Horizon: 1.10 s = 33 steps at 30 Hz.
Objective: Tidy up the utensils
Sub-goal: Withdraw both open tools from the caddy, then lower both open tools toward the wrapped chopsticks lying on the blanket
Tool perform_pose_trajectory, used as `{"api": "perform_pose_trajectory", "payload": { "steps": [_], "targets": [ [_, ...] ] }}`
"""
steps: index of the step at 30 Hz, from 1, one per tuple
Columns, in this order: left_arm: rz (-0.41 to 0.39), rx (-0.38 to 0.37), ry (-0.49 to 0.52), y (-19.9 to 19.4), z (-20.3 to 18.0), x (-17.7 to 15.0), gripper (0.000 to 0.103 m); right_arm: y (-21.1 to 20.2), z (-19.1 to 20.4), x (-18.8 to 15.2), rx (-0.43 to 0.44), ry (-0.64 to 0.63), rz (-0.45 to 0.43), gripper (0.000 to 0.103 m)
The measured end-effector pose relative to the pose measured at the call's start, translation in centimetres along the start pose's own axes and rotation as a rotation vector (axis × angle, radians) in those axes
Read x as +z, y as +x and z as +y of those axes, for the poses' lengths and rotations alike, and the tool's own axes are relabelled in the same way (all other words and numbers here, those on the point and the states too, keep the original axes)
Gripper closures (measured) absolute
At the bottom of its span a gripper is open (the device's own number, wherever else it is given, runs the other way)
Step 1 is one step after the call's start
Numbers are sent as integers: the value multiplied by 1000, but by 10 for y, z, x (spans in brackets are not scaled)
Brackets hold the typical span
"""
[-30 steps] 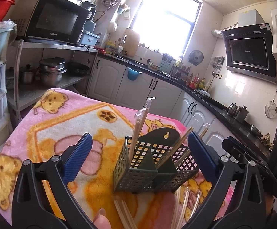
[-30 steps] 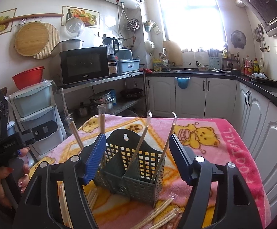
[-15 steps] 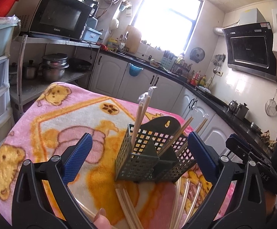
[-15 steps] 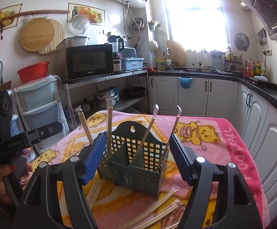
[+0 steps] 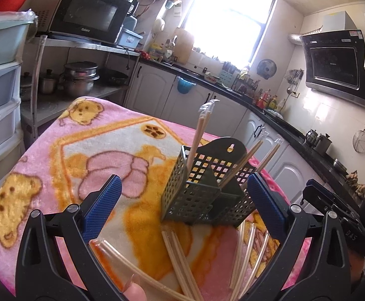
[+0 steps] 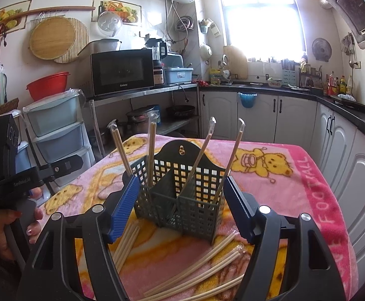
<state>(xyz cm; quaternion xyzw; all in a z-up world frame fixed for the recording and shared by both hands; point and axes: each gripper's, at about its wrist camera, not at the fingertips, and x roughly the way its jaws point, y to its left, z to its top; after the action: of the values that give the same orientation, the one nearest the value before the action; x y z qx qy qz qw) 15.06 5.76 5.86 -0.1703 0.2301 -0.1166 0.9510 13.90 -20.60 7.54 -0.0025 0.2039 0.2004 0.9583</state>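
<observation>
Both grippers stand wide open and hold nothing: the right gripper sits low in its frame with the green basket between its blue pads, untouched, and the left gripper likewise frames the basket at centre. Wrapped chopsticks stand tilted in its compartments. More loose chopsticks lie on the pink blanket along the bottom.
</observation>
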Motion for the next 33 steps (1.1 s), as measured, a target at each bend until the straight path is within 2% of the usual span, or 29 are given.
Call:
{"api": "perform_pose_trajectory", "payload": {
  "steps": [8,22,33],
  "targets": [
    [35,22,-19,3,10,-9,11,1,-3,-15,-1,24,44,36],
    [143,39,-15,19,15,-37,11,4,-14,-46,-17,63,132,36],
    [229,75,-66,23,31,-65,12,16,-29,-69,-36,106,201,36]
  ]
}}
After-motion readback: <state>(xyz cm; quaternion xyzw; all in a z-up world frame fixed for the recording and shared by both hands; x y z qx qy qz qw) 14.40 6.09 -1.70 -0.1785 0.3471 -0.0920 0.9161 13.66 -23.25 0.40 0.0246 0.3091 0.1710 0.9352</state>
